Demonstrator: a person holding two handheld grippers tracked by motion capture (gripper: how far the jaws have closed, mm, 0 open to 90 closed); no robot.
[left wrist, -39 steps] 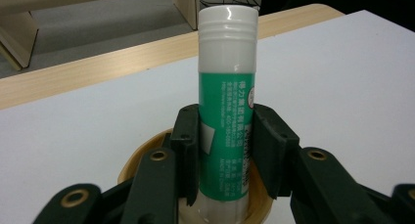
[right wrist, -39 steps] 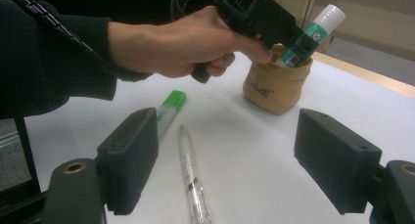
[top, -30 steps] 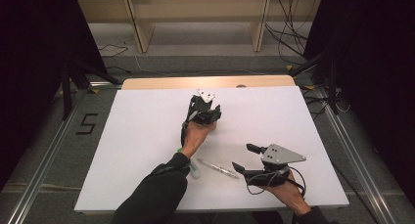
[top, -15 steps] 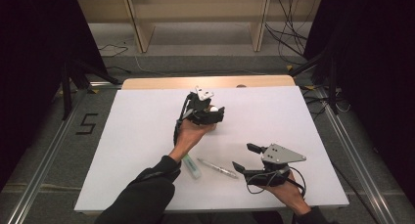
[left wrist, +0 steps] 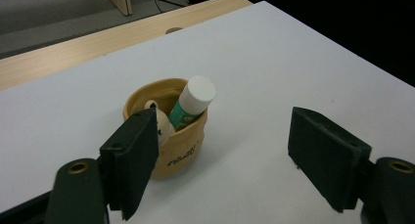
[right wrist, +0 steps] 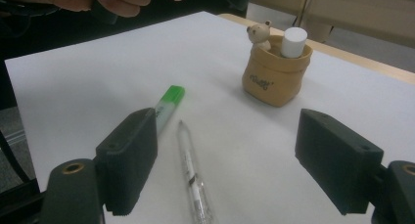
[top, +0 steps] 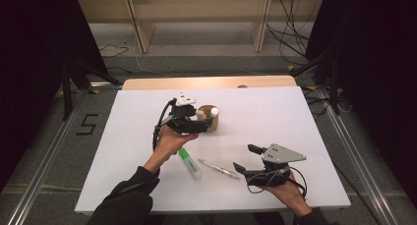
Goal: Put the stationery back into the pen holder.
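On the white table, high view: left gripper sits just beside the tan pouch, which stands upright mid-table with one glue stick poking out; this view doesn't settle how its jaws stand. Right gripper rests low near the front edge, jaws wide, holding nothing, aimed toward the pen. One green marker and one pen lie flat between the two hands, close together but apart, likely next for the pouch. Left gripper view: jaws spread wide and empty, pouch just ahead and toward the left jaw, so the gripper looks freshly parked by the pouch rather than gripping it. Glue stick leans against the pouch rim, white cap up; a small bear figure sits at the rim too, partly behind the jaw. Right gripper view: jaws wide, empty, pen lying between them pointing away, a good line-up for a pinch. Marker just left of the pen, not touching as far as I can tell. Pouch farther back, bear and glue stick upright in it. Count: one pouch, one glue stick, one bear, one marker, one pen, two grippers.
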